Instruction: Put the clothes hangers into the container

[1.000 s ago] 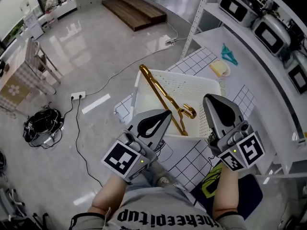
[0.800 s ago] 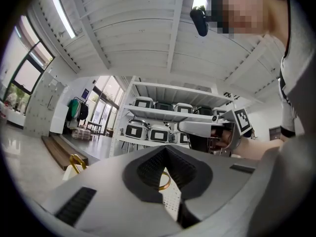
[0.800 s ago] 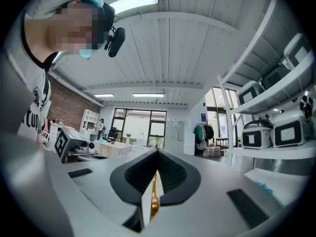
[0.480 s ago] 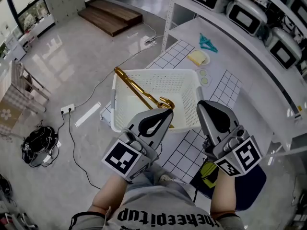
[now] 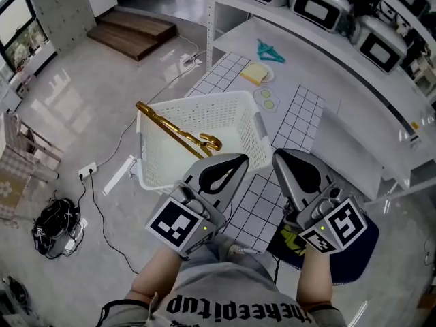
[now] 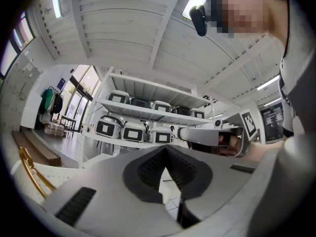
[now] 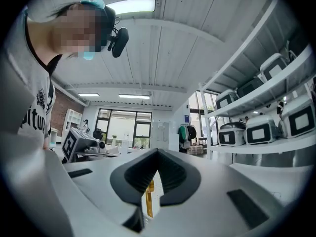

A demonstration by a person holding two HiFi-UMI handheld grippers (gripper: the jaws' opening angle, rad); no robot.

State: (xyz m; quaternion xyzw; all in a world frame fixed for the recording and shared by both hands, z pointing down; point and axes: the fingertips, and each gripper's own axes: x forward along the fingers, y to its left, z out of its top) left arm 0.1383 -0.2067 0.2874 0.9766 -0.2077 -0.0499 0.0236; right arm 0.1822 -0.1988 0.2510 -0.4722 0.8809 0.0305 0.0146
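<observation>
A gold hanger [image 5: 170, 126] lies slanted in the white basket [image 5: 253, 136], ahead and to the left of the left gripper [image 5: 237, 161], its hook end nearest that gripper. The left gripper is clenched on nothing. Just right of it, the right gripper [image 5: 281, 159] is also clenched and empty.

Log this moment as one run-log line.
left claw: shut, empty | right claw: shut, empty | gold hanger: in white basket, one end over rim
</observation>
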